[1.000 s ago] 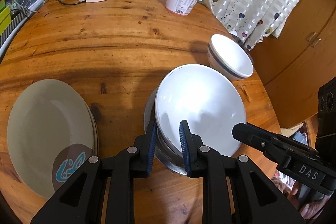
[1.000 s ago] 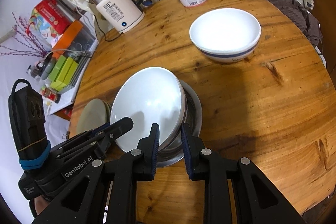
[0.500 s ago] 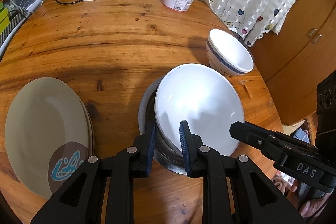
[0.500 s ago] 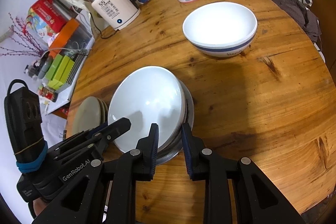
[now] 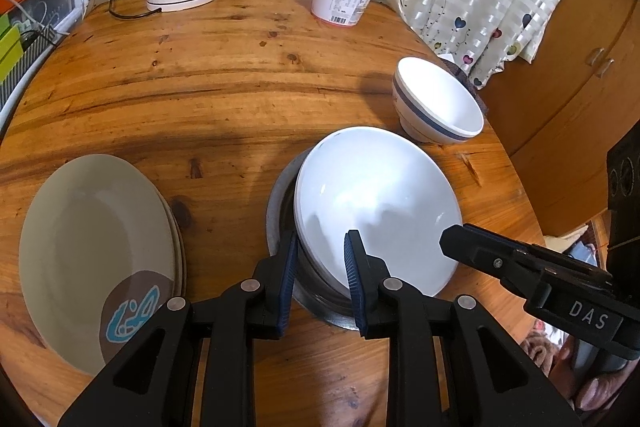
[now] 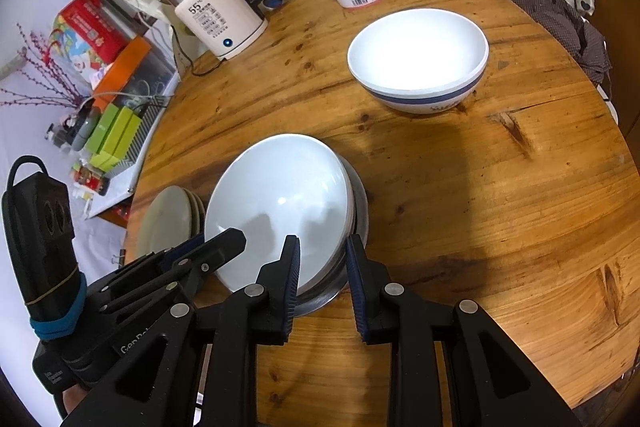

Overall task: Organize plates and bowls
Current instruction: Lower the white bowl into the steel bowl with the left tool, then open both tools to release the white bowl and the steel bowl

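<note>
plates [image 5: 376, 203] hide metal dish [image 5: 280, 203] beneath

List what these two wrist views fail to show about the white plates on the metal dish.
- Number of white plates: both views; only rim edges show.
- Inside of the metal dish: both views, covered by the plates.
- Plates' near rim: behind the left gripper, whose jaws are opening, and the right gripper.
- Beige plate stack, right wrist view: partly behind the white plates.

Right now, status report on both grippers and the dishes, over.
Left gripper opening, straddling the white plates' rim. Right gripper straddling the opposite rim. Plates sit in a metal dish. Blue-striped bowl apart, nothing blocking.
</note>
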Available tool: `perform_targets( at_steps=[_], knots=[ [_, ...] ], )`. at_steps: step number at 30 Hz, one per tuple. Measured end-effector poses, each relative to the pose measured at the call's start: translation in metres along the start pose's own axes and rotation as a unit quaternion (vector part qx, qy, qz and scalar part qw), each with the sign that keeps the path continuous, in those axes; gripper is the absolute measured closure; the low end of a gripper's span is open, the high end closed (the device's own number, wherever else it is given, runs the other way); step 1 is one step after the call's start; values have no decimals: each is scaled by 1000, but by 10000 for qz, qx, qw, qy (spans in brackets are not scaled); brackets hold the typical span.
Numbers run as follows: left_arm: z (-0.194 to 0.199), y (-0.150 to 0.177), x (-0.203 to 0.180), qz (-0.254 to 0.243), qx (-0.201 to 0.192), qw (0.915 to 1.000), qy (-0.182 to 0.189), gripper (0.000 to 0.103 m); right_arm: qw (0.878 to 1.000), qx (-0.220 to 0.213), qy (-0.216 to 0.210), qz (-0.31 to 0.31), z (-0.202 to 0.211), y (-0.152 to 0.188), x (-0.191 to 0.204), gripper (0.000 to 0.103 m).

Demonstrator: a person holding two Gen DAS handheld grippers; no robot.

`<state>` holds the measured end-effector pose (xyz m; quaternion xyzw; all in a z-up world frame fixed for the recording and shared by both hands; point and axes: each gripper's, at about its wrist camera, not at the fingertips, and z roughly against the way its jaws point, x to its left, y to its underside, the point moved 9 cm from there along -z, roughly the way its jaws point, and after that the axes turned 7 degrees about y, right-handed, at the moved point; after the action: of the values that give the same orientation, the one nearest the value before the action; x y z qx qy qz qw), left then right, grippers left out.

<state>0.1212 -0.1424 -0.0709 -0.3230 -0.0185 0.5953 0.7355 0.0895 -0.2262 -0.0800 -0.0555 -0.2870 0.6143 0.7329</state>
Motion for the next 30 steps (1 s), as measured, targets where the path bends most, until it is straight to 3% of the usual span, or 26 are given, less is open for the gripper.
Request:
perform_targets(
  at_steps=[14,18,21,23,30],
  knots=[
    [22,-11,-1,-50,-379,9992,98,73,9997,-258,-13,16,18,-7,-6,78],
    [28,-13,-1,-110,-513,9986,77,73,9991,-400,-42,149,27,-10,-4,63],
    [33,-15,-3,-147,-609,9980,73,68,9980,-547,-12,304,35,-12,-2,58],
    [35,-16,-4,-163,-671,9976,84,57,9971,-636,45,428,40,-14,0,55],
    [39,-20,-8,-247,-805,9964,65,55,9952,-753,149,613,45,-19,-3,46]
  ],
)
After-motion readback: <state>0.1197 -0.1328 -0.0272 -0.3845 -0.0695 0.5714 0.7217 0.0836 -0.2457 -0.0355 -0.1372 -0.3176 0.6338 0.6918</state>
